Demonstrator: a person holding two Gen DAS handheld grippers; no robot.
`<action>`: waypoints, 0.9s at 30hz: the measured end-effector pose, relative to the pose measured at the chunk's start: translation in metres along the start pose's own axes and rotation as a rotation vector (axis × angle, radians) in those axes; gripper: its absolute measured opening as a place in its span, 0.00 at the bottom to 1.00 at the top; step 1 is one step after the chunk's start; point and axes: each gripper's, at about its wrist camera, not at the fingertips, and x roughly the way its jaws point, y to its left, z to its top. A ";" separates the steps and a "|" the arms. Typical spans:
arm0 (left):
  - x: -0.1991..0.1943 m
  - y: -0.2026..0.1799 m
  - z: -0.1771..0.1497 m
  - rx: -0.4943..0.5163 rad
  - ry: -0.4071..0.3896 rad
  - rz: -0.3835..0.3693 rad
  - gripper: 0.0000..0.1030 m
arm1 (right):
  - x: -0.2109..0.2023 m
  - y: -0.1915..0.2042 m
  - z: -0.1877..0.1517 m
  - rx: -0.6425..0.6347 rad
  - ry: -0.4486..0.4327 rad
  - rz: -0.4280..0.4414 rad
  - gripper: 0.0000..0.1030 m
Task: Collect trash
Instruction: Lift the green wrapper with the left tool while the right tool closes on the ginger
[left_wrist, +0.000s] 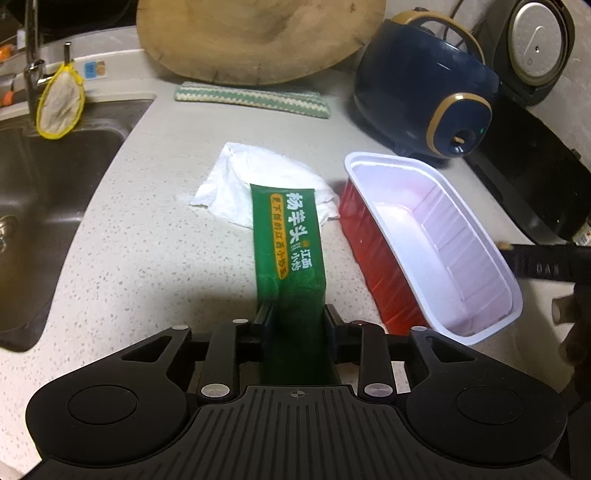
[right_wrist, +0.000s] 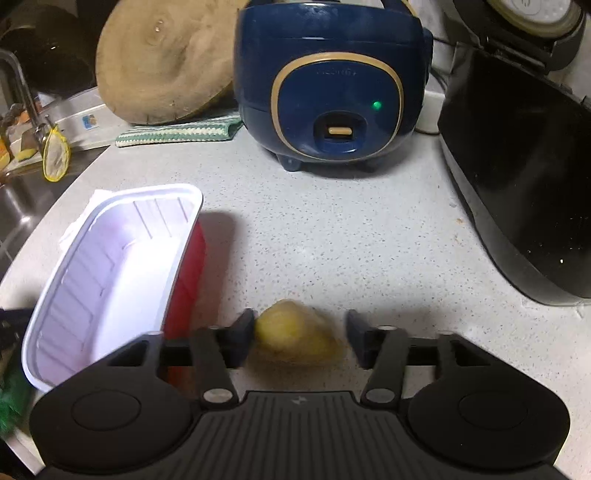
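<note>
Blurred yellowish scrap (right_wrist: 295, 338), seemingly unclamped, between right gripper (right_wrist: 300, 338) fingers.

Green packet (left_wrist: 290, 240) reads "杨芋头" in white; smaller lettering beside it illegible

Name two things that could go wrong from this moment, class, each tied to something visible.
1. The left gripper pinches only one end of the green wrapper; the long free end could snag the white tissue lying under it.
2. The right gripper is open around the blurred yellow scrap; closing off-centre could squeeze it out sideways.
</note>
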 end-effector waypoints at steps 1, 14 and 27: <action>-0.001 -0.001 -0.001 -0.001 -0.004 -0.001 0.27 | -0.001 0.001 -0.004 -0.011 -0.016 -0.006 0.73; -0.002 -0.014 -0.008 -0.068 -0.024 -0.069 0.18 | -0.031 0.015 -0.048 -0.133 -0.126 -0.087 0.88; -0.051 0.010 -0.023 -0.184 -0.135 -0.039 0.11 | -0.024 0.006 -0.065 0.030 -0.133 -0.047 0.47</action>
